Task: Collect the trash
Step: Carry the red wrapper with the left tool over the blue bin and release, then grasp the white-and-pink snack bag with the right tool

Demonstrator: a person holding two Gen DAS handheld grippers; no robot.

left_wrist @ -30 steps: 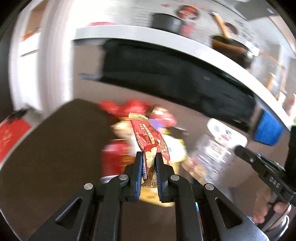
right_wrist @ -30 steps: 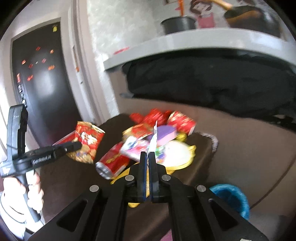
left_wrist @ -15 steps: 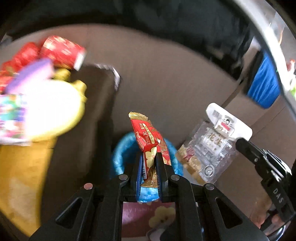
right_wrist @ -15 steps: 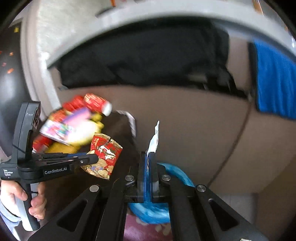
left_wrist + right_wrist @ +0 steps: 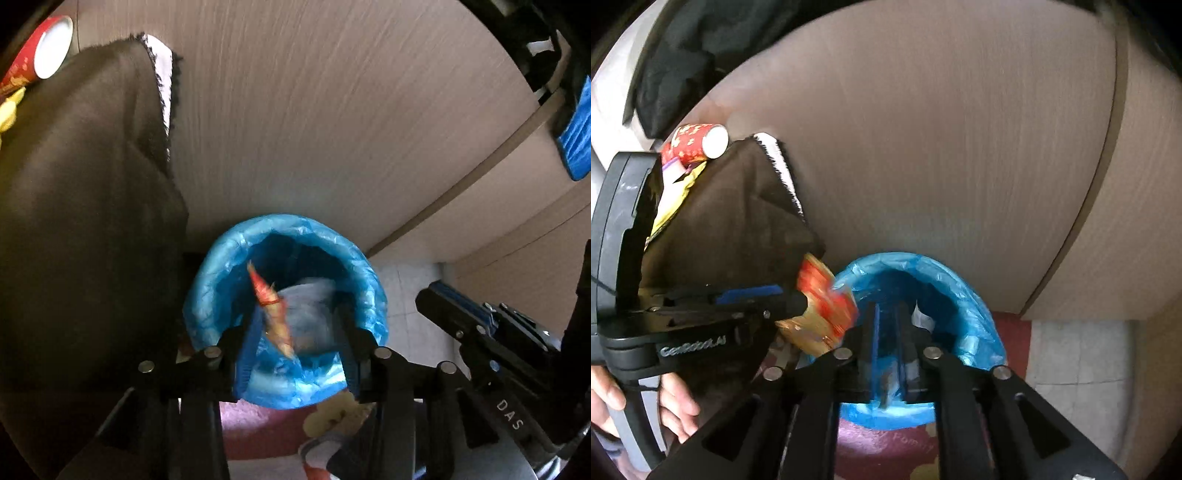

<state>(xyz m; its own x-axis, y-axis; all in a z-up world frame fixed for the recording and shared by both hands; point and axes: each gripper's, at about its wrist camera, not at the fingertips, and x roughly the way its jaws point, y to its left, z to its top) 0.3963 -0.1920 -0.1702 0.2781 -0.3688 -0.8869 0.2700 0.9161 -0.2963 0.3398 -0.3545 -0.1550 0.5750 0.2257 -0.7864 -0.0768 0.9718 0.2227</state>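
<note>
A bin lined with a blue bag (image 5: 229, 258) stands on the floor below both grippers; it also shows in the right wrist view (image 5: 975, 314). My left gripper (image 5: 295, 332) is open over the bin's mouth, and a red and gold snack wrapper (image 5: 271, 306) is loose between its jaws, blurred, dropping into the bin. The same wrapper (image 5: 822, 302) shows in the right wrist view beside the left gripper's tip. My right gripper (image 5: 888, 317) is open over the bin, and a clear plastic package with a white label (image 5: 921, 317) lies just beyond it inside the bin.
A table under a dark brown cloth (image 5: 85, 206) stands left of the bin, with a red can (image 5: 696, 144) and yellow wrappers (image 5: 670, 210) at its far edge. A beige cabinet wall (image 5: 332, 129) rises behind the bin. A red mat (image 5: 266, 432) lies on the floor.
Both grippers swung from the table down over the blue bin. The left jaws opened and let go of the red wrapper. The right jaws opened and dropped the clear package.
</note>
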